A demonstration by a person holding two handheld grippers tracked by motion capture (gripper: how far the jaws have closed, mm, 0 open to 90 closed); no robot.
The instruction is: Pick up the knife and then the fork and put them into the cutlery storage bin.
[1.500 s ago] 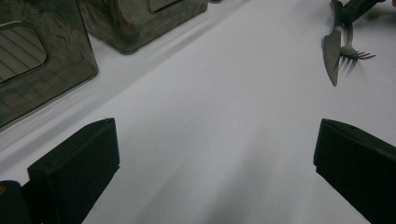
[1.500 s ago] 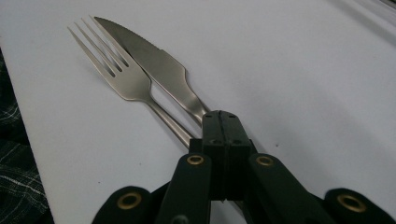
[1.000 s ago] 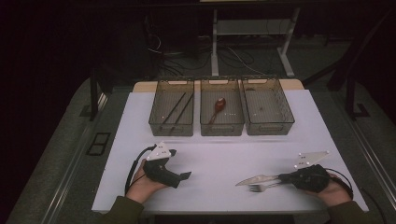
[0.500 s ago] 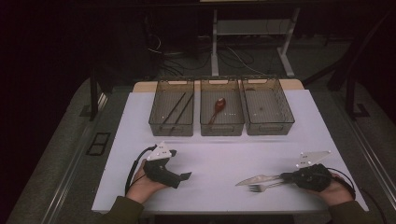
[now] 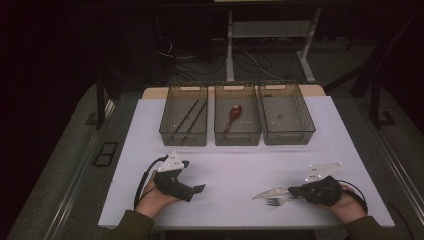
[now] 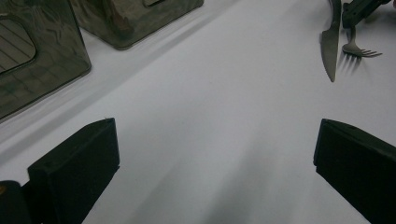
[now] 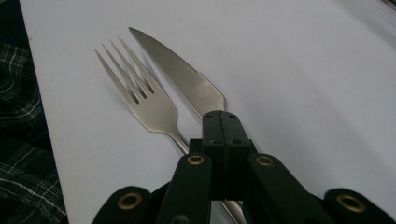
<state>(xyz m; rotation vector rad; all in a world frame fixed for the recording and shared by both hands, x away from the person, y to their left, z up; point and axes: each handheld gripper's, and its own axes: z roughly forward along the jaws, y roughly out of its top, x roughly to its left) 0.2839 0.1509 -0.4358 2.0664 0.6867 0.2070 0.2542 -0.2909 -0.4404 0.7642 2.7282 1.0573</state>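
1. A white table (image 5: 235,165) carries three dark bins (image 5: 236,121) in a row, well ahead of both jaws.
2. A fork (image 7: 140,95) and knife (image 7: 180,77) lie side by side at the right jaws' tips.

The knife (image 7: 184,79) and fork (image 7: 140,95) are shiny smooth metal (lower right in the high view); the table (image 5: 240,170) looks dull white.

Silver fork (image 7: 149,105) and serrated knife (image 7: 187,84) lie flat, side by side.

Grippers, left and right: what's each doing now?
Left gripper: open, holding nothing.
Right gripper: shut over the knife; fork beside it.
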